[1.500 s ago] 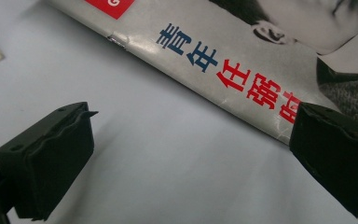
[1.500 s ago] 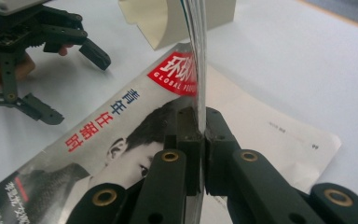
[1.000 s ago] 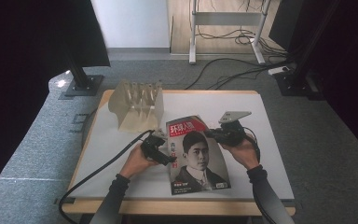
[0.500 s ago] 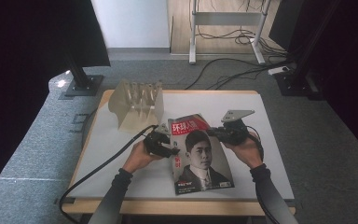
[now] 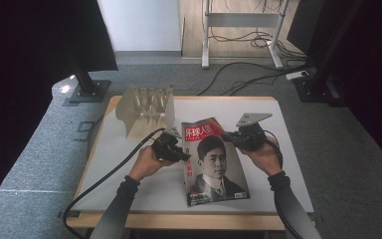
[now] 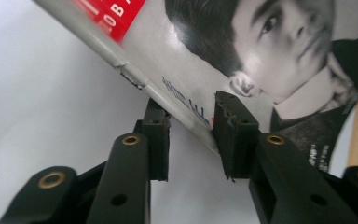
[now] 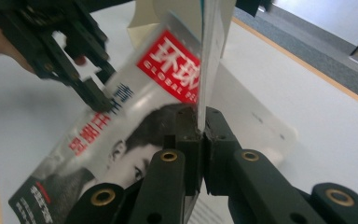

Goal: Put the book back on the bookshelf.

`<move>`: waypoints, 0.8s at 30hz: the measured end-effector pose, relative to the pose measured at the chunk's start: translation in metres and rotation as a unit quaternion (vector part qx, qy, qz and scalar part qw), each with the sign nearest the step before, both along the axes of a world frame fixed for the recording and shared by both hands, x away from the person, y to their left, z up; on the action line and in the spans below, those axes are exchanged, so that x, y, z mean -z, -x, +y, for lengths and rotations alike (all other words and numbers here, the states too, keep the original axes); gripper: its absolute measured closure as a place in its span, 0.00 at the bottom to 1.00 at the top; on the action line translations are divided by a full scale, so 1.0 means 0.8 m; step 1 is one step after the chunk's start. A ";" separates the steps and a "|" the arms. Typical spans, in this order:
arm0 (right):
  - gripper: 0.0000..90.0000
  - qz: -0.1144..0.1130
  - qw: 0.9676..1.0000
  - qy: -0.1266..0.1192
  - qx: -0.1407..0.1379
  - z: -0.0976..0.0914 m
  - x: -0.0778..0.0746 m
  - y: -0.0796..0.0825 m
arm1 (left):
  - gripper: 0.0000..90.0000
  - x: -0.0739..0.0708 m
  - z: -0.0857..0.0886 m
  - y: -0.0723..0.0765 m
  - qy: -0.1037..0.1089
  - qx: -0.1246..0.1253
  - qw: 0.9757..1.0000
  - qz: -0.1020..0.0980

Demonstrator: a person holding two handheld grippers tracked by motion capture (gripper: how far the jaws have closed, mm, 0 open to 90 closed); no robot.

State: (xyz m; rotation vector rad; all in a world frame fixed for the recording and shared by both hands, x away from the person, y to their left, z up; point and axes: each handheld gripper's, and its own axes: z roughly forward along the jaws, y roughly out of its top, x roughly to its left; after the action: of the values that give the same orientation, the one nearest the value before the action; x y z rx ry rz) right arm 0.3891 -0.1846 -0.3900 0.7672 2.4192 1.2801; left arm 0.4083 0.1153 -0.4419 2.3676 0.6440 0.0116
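A magazine (image 5: pixel 214 159) with a portrait cover and a red title box lies at the middle of the white table (image 5: pixel 288 164). My left gripper (image 5: pixel 181 155) is at its left spine edge. In the left gripper view the gripper (image 6: pixel 191 126) is open, its jaws standing either side of the magazine's spine edge (image 6: pixel 177 100). My right gripper (image 5: pixel 231 135) is at the upper right edge. In the right gripper view the gripper (image 7: pixel 199 126) is shut on the cover sheet (image 7: pixel 209 56), which stands up on edge above the magazine (image 7: pixel 121 135). The left gripper (image 7: pixel 98 100) shows beyond.
A beige slotted file rack (image 5: pixel 146 107) stands at the table's back left, just behind the left hand. The left gripper's cable (image 5: pixel 104 174) trails off the front left. A black stand base (image 5: pixel 87 92) and cables lie on the floor beyond.
Both hands have edged slightly away from the table's front, and the left gripper has closed in on the spine. The magazine has turned a little.
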 end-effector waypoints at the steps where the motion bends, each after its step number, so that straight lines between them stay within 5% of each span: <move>1: 0.94 0.001 1.000 0.004 0.001 -0.001 0.000 -0.002 | 0.77 -0.004 -0.001 0.001 -0.004 -0.001 1.000 -0.004; 10: 0.94 -0.009 1.000 0.000 0.027 -0.018 -0.011 -0.011 | 0.87 -0.033 0.002 0.003 0.023 -0.022 0.998 -0.057; 13: 0.94 -0.020 0.999 -0.001 0.039 -0.020 -0.021 -0.010 | 0.88 -0.046 -0.002 0.012 0.026 -0.032 0.992 -0.120; 17: 0.94 -0.027 0.999 0.005 0.043 -0.020 -0.026 -0.010 | 0.90 -0.049 -0.004 0.016 0.028 -0.037 0.989 -0.142; 24: 0.95 -0.053 0.997 -0.001 0.055 -0.020 -0.045 -0.007 | 0.93 -0.064 0.004 0.026 0.045 -0.053 0.973 -0.218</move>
State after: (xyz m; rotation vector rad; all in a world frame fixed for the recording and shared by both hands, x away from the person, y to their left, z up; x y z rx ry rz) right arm 0.3949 -0.2003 -0.3542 0.7989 2.2608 1.2478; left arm 0.3876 0.1182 -0.3911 2.1394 0.5395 0.5235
